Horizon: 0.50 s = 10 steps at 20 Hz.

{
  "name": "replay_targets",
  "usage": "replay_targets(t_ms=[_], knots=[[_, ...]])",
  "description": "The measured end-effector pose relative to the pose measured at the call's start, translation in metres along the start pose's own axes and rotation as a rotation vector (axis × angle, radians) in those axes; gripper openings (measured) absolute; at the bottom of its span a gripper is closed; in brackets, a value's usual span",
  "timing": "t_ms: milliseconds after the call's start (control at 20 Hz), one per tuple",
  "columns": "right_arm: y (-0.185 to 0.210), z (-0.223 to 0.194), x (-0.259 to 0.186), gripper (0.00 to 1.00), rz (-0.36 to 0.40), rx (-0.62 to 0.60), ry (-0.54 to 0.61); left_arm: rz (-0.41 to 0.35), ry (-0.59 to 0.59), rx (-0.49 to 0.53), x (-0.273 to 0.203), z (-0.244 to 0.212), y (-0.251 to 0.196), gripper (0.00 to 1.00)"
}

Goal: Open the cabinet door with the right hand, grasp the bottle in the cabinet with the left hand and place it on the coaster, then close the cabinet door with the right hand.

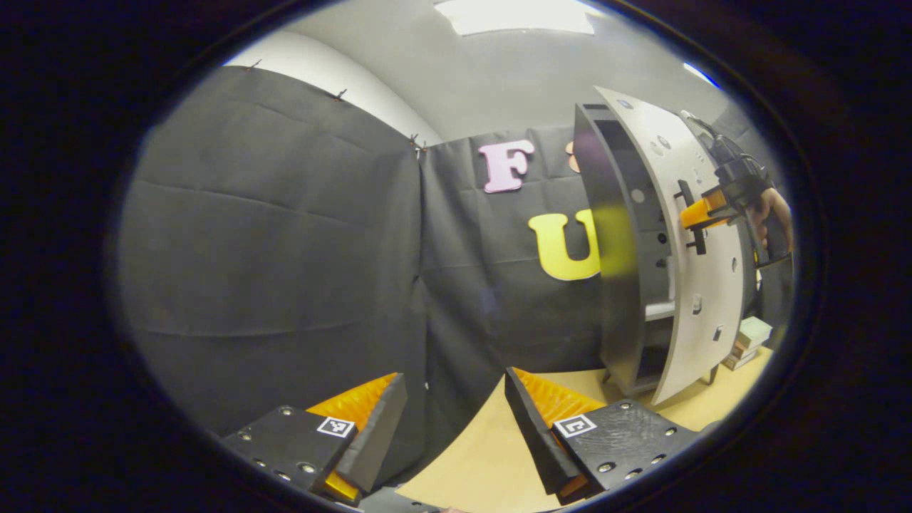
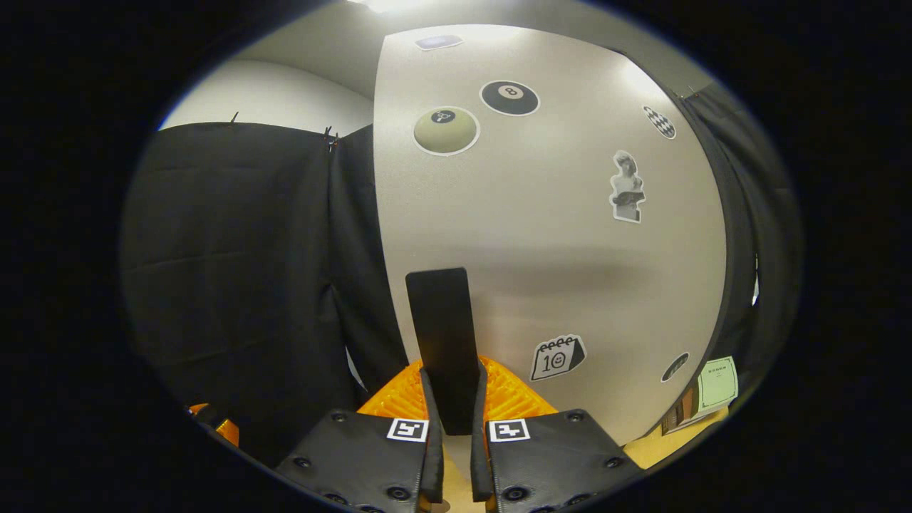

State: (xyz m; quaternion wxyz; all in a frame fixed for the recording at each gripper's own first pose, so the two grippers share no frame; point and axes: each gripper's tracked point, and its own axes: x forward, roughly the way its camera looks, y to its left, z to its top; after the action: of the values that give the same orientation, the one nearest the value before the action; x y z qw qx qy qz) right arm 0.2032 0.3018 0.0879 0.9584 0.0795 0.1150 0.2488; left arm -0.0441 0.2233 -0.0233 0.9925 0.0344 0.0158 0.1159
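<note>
Your right tool (image 2: 456,399) is pinching the cabinet door's handle (image 2: 443,335), both fingers pressed on the dark bar at 6 o'clock in the right gripper view. In the left gripper view the door (image 1: 702,271) stands partly swung out at 3 o'clock, so the opening looks under way, not finished. Your left tool (image 1: 456,417) hangs spread and empty over the bench (image 1: 484,456). The bottle is somewhere I can't make out inside the cabinet (image 1: 613,256); fetching, placing and closing are all left
</note>
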Motion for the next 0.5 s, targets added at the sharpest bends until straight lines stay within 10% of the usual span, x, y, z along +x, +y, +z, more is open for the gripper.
replay_targets(t_ms=[500], knots=[[-0.024, -0.004, -0.024, 0.17, 0.118, -0.054, 0.03, -0.166, -0.007, -0.022, 0.001, 0.012, -0.125, 0.84]])
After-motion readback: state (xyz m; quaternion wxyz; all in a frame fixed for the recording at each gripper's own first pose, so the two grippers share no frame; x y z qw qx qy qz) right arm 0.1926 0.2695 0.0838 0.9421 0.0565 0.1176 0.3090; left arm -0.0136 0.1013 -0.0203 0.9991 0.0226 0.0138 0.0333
